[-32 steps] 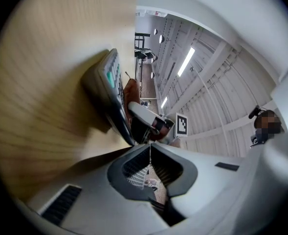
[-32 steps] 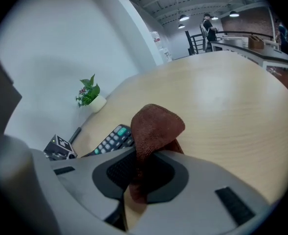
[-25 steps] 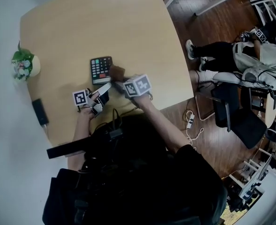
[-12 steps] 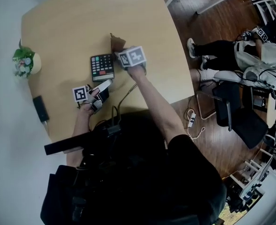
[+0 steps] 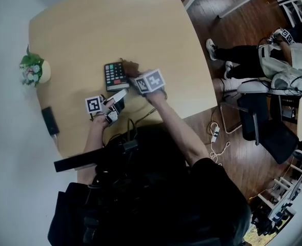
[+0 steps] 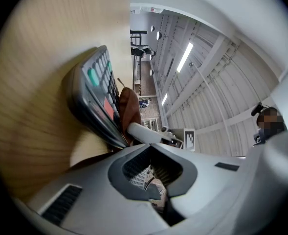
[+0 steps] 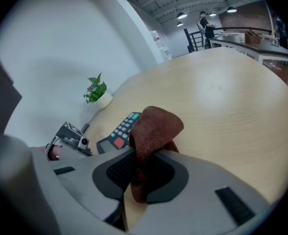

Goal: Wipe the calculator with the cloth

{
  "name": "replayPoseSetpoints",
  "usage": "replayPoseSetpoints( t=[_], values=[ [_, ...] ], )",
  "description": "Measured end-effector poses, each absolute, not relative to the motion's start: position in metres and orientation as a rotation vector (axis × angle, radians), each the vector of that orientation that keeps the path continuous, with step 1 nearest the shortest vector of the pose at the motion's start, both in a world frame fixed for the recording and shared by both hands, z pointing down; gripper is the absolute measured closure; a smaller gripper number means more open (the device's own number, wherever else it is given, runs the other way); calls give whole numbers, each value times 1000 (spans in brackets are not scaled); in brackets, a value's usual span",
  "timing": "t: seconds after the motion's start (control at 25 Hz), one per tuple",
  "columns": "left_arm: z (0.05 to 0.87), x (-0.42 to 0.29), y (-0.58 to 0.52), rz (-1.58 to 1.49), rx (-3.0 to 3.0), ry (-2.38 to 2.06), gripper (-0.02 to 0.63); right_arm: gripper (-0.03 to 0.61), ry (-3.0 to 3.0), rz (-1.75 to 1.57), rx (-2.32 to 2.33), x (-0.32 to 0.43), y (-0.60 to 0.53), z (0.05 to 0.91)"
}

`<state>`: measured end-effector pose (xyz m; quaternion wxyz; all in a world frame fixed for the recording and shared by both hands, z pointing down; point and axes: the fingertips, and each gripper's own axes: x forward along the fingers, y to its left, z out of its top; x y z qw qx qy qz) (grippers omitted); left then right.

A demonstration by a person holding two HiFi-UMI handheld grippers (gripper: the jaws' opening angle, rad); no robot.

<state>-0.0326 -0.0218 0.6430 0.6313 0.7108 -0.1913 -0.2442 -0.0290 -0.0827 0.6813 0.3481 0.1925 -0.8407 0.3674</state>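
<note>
Brown cloth (image 7: pixel 156 126), clenched in the right hand-held gripper (image 7: pixel 143 173), partly hides the calculator (image 7: pixel 120 129) (left hand-held gripper (image 6: pixel 151 168) closed, empty).

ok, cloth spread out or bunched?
Bunched. The cloth stands as a folded wad pinched in the right gripper, beside the calculator.

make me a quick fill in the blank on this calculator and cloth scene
1. The right gripper is shut on a ____ cloth.
2. The calculator lies on the table with its keys facing ____.
3. The left gripper is ____ and holds nothing.
4. A small ____ in a white pot stands at the table's edge.
Missing words: brown; up; shut; plant.
</note>
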Motion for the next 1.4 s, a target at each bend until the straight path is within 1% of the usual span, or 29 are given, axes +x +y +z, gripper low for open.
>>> replayPoseSetpoints(
  t=[0.32,0.44,0.52,0.56,0.64,0.76,0.8,0.88,1.0,1.12,1.16,1.24,1.28,1.36,1.4],
  values=[
    [643,-34,-14,-503,1682,-453,614,531,-2195,1050,424,-11,-7,660],
    [618,-43,-7,-507,1832,-463,615,531,-2224,1073,443,-2,2,649],
    [593,-59,-9,-427,2058,-606,618,531,-2244,1089,514,11,-6,642],
    [584,-66,-9,-328,2190,-717,583,531,-2254,1099,556,19,-12,637],
    [580,-75,-9,-46,2429,-896,553,531,-2273,1116,628,34,-22,629],
    [597,-74,-10,420,2635,-996,411,531,-2288,1124,690,46,-30,623],
    [606,-72,-12,574,2663,-1016,353,531,-2289,1127,700,48,-31,622],
    [629,-72,-15,903,2680,-1052,342,531,-2295,1132,712,49,-31,620],
    [661,-67,-17,1342,2698,-1050,339,531,-2306,1136,729,51,-30,615],
    [686,-60,-22,1558,2709,-1005,341,531,-2307,1149,766,58,-32,613],
    [694,-61,-24,1616,2701,-1002,350,531,-2306,1153,783,62,-32,612],
    [704,-66,-29,1717,2690,-1039,416,531,-2299,1158,811,68,-31,612],
    [705,-68,-31,1756,2691,-1060,472,531,-2296,1158,822,72,-29,612],
    [700,-66,-34,1775,2708,-1077,482,531,-2291,1159,841,78,-26,611],
    [693,-65,-37,1716,2718,-1104,498,531,-2289,1161,848,81,-25,610]
  ],
)
